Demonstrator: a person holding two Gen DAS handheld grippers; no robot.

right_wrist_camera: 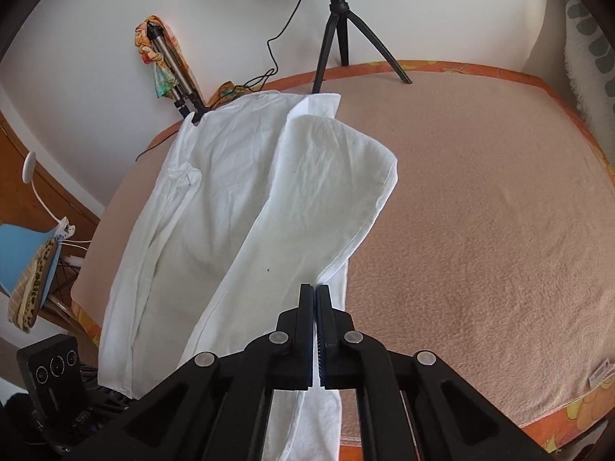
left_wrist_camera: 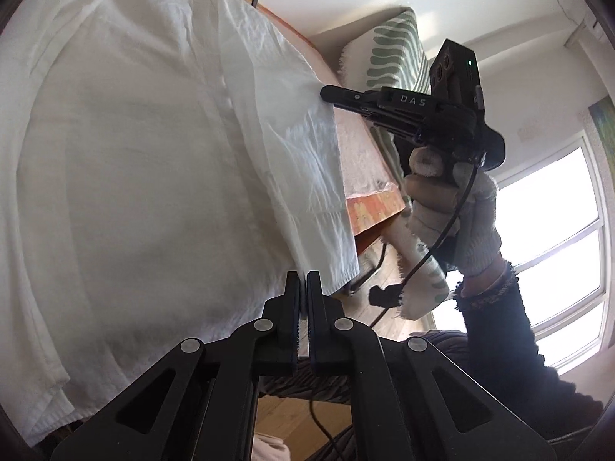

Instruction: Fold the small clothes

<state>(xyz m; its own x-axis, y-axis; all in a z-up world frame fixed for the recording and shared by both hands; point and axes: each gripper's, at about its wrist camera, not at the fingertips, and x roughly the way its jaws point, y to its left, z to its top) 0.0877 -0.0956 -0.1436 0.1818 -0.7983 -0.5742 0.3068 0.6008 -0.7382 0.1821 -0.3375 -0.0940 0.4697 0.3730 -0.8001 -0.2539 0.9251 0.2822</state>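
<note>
Left wrist view: left gripper (left_wrist_camera: 303, 280) clamped narrow on hem of white garment (left_wrist_camera: 134, 161), which lay spread over pink blanket (left_wrist_camera: 361, 153). Right gripper (left_wrist_camera: 326, 93), held by gloved hand (left_wrist_camera: 453, 207), pinched far edge of same cloth.

Right wrist view: right gripper (right_wrist_camera: 315, 294) closed tight on garment (right_wrist_camera: 238, 192) edge, lifted flap folded over; garment lay on left part of blanket (right_wrist_camera: 480, 211), black tripod (right_wrist_camera: 342, 34) behind

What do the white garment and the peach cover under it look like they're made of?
White garment: looks like thin woven cotton or linen, matte, with fine crisp creases and stitched hems. Peach cover: looks like fleece or terry, with a nubby, fuzzy, dull pile and a printed orange border. Fibre content can't be confirmed by sight.
</note>
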